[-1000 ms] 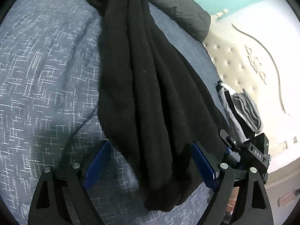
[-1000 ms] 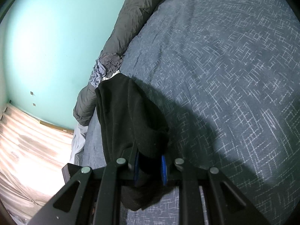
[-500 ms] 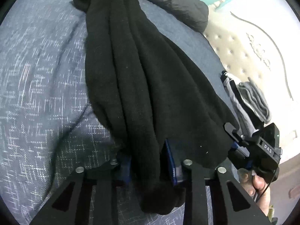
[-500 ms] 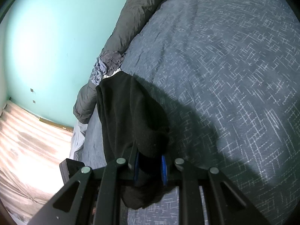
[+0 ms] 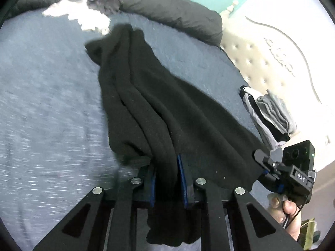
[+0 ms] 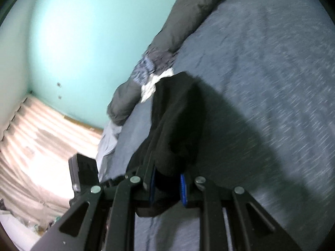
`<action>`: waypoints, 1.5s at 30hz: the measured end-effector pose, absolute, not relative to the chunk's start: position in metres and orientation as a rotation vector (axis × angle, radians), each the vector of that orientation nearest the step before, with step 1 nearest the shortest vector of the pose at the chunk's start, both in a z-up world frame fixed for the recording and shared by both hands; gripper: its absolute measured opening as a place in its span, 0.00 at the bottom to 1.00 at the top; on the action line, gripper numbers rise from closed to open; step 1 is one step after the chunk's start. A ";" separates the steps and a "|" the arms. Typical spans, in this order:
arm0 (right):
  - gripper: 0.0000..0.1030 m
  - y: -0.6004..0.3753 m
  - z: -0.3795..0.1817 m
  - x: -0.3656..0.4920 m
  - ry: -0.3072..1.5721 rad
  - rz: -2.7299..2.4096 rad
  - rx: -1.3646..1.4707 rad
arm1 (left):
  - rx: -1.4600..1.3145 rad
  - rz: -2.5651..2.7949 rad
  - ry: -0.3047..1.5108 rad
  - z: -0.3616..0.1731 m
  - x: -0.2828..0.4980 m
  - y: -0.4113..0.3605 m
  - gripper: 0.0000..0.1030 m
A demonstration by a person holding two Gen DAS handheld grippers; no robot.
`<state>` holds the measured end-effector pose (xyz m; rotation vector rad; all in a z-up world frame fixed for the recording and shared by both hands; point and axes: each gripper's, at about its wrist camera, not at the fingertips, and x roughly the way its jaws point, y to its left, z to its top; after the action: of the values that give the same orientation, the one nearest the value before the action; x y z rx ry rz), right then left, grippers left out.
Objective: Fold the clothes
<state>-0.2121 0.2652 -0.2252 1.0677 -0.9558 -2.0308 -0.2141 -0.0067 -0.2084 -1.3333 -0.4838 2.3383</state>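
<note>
While the black garment (image 5: 159, 108) is being gripped at its near edge by both sets of tongs, the fold is judged as only being started: the cloth is bunched in long ridges, its far end is lying on the bed (image 5: 41, 96), and nothing is being laid flat or doubled over yet. The left tongs (image 5: 166, 179) are closing on a thick fold, the blue pads (image 5: 180, 167) being pressed against fabric on both sides, with a loose tail hanging below. The right tongs (image 6: 167, 185) are clamped on another bunch of the same garment (image 6: 175, 125), cloth being squeezed between the jaws. The right tongs are also being seen at the right edge of the left view (image 5: 270, 167), held in a hand (image 5: 286, 215). A folded stack (image 5: 270, 115) of grey, black and white items is sitting by the tufted cream headboard (image 5: 261, 56), so some pieces are judged done. The garment is reading as soft, fuzzy, fleece-like knit; the bed cover is a blue-grey weave flecked white; a dark grey puffy quilt roll (image 5: 167, 8) is lying along the far side, crumpled white cloth (image 5: 83, 16) beside it.
</note>
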 end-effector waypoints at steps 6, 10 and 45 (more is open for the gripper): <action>0.17 0.217 -0.225 -0.181 -0.842 -1.963 1.145 | -1.393 2.375 -0.455 -0.209 -0.190 -0.045 0.18; 0.17 0.209 -0.251 -0.173 -0.814 -1.975 1.243 | -1.475 2.348 -0.482 -0.243 -0.173 -0.057 0.18; 0.40 0.200 -0.218 -0.332 -0.599 -2.141 1.245 | -1.242 2.543 -0.498 -0.252 -0.238 -0.094 0.44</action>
<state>-0.3320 0.2003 -0.2176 1.2448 -0.5987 -2.1414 -0.2383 -0.0941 -0.2519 -1.2423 -0.4976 2.5428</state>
